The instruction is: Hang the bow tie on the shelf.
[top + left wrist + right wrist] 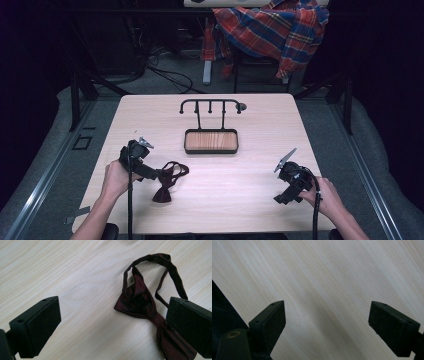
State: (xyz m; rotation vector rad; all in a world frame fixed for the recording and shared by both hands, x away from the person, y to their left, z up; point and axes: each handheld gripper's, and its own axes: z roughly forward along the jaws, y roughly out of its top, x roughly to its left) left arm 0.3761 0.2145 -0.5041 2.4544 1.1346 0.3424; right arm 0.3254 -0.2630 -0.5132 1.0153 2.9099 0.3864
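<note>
A dark maroon bow tie (167, 182) with a looped strap lies flat on the pale wooden table (250, 120), left of centre. My left gripper (156, 175) stands open just at its left side. In the left gripper view the bow tie (140, 302) lies near the right jaw, its knot partly behind that jaw, and nothing is pressed between the pads. My right gripper (286, 196) hangs open over bare wood near the table's right front. In the right gripper view both jaws stand wide apart above the table (324, 285).
A black wire stand with hooks and a wooden tray base (211, 141) stands at the table's middle back. A plaid shirt (275, 30) hangs over a chair beyond the table. The table's front edge is close to both hands.
</note>
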